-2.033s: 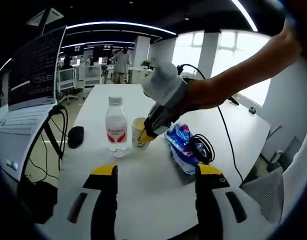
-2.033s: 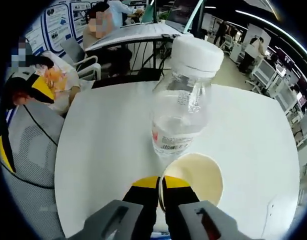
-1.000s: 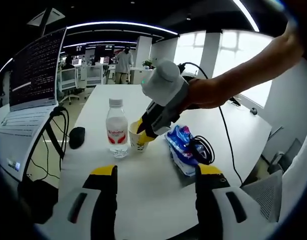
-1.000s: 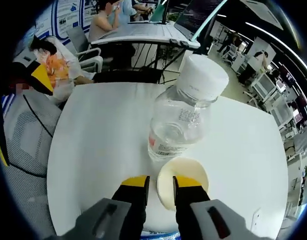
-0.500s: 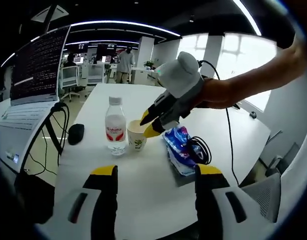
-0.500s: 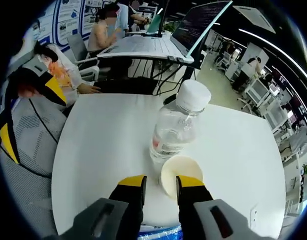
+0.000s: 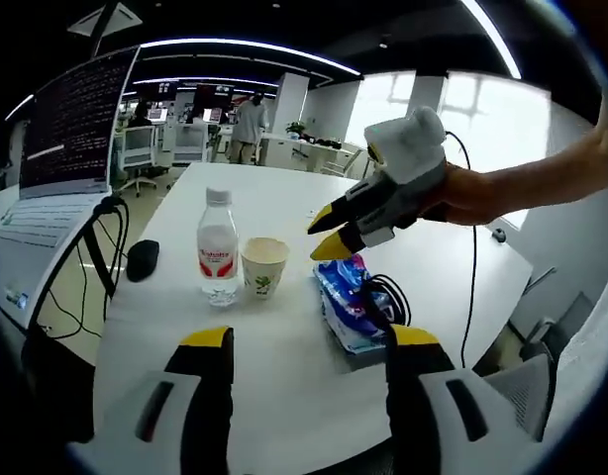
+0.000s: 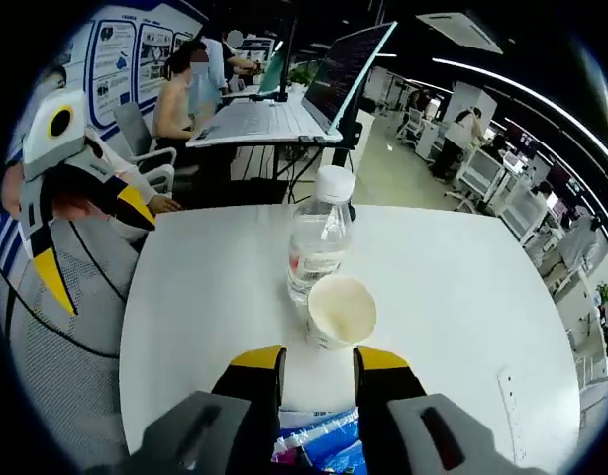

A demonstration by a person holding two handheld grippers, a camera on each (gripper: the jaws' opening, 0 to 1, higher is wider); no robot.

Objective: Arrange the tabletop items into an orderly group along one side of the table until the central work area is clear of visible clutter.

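Both claws stand apart and hold nothing: my left gripper (image 7: 304,341) low at six o'clock, my right gripper (image 7: 334,230) raised at two o'clock. On the white table (image 7: 284,346), left to right: black mouse (image 7: 142,259), water bottle (image 7: 217,249), paper cup (image 7: 263,266) just beside it, blue snack bag (image 7: 346,302) with black cable (image 7: 391,303).

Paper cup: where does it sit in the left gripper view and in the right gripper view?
Left gripper view: paper cup left of centre, just right of the water bottle.
Right gripper view: paper cup at centre, just beyond the jaw tips, nearer than the bottle.
Shared landmark: the water bottle, standing close beside the cup.
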